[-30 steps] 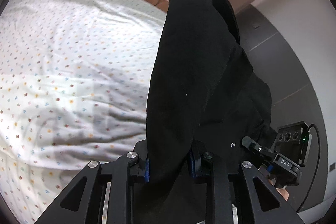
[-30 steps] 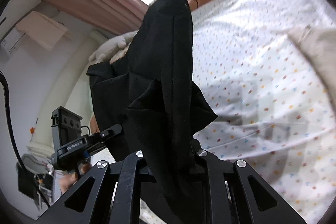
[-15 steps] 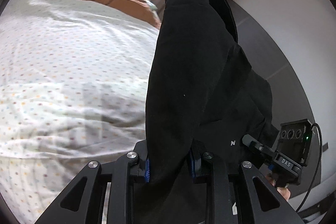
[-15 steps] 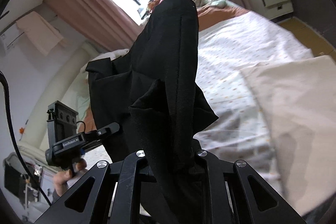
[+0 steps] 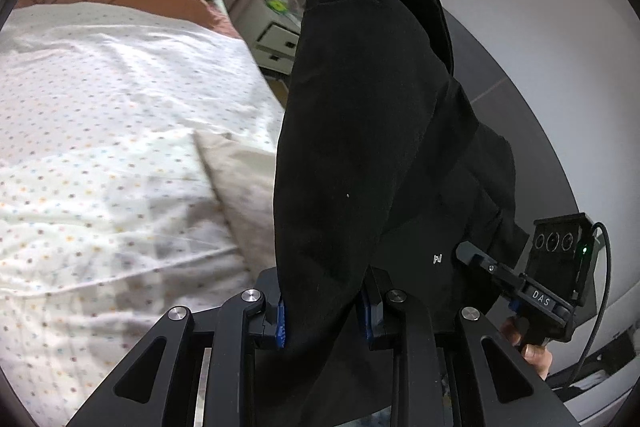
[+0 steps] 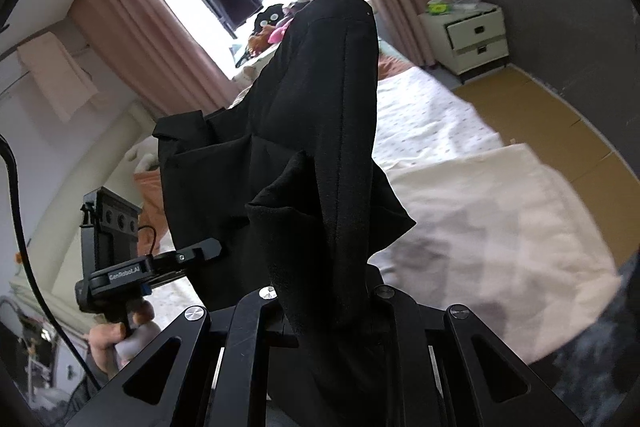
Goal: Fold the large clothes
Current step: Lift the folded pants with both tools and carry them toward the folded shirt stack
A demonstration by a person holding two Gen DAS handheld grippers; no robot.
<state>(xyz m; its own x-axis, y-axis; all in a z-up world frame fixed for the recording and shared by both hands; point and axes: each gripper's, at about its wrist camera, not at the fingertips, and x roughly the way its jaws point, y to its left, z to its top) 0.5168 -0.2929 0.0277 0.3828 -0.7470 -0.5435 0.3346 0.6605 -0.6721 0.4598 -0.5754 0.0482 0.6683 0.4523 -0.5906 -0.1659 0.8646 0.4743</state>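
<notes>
Left wrist view: your left gripper (image 5: 322, 311) is clenched on the black garment (image 5: 360, 131), which fills the centre of the frame and hangs in the air. The dotted bedsheet (image 5: 100, 131) lies at left, apart from the cloth. Risk: the fabric is bunched thick between the blue pads (image 5: 281, 319), so a sharp tug could let layers slide out unevenly.

Right wrist view: your right gripper (image 6: 326, 301) also grasps the black garment (image 6: 320, 99) at centre frame. A loose flap (image 6: 384, 211) droops at centre right above the cream blanket (image 6: 500, 227). Lower carelessly and that flap may tuck under, spoiling the fold.
</notes>
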